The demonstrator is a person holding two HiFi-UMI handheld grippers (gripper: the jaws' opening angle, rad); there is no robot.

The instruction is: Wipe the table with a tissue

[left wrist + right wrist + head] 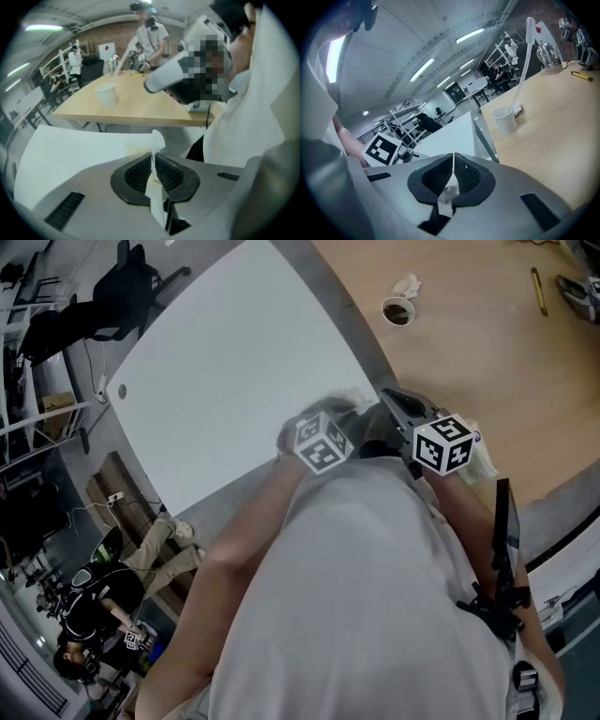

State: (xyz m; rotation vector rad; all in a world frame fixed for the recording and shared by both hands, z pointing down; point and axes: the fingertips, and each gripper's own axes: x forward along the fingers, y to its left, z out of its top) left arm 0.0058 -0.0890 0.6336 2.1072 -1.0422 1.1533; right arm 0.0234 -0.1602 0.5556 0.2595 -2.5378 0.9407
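Observation:
My left gripper (153, 154) is shut on a white tissue (156, 139); a strip of it runs between the pads and pokes out past the tips. In the head view the left gripper (345, 411) is blurred, over the near corner of the white table (225, 362), with tissue (356, 395) at its tips. My right gripper (453, 157) is also shut, with a scrap of white tissue (448, 192) pinched deep between its pads. The right gripper (388, 396) sits close beside the left one, at the gap between the white table and the wooden table (487, 352).
A paper cup (398, 311) stands on the wooden table with a crumpled tissue (406, 284) beside it and a yellow pen (537, 289) farther right. A kettle (547, 56) stands at that table's far end. People stand in the background (94, 615).

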